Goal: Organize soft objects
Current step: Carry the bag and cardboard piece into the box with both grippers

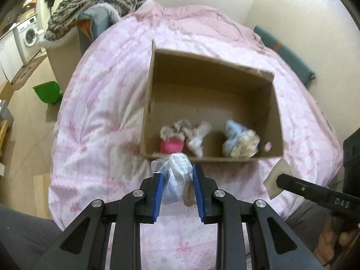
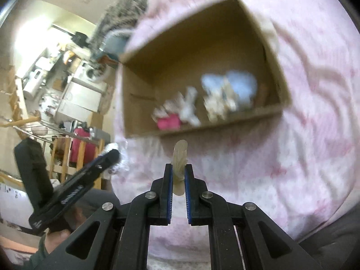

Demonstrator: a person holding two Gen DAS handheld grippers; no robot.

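An open cardboard box point(image 1: 225, 83) sits on a pink quilt point(image 1: 101, 94). Inside it lie a pink and grey fluffy toy point(image 1: 173, 138), a white soft piece point(image 1: 199, 138) and a blue and cream plush point(image 1: 239, 141). My left gripper point(image 1: 176, 175) is shut on a clear plastic bag with a white soft item point(image 1: 175, 173), just short of the box's near wall. My right gripper point(image 2: 178, 171) is shut on a thin beige soft piece point(image 2: 180, 157), held over the quilt in front of the box point(image 2: 202, 51). The left gripper also shows in the right wrist view point(image 2: 110, 157).
A striped fluffy garment point(image 1: 96, 6) is piled at the bed's far left corner. A green bin point(image 1: 48, 93) stands on the floor on the left, a washing machine point(image 1: 28, 36) beyond it. A teal cushion point(image 1: 285, 51) lies at the bed's right edge.
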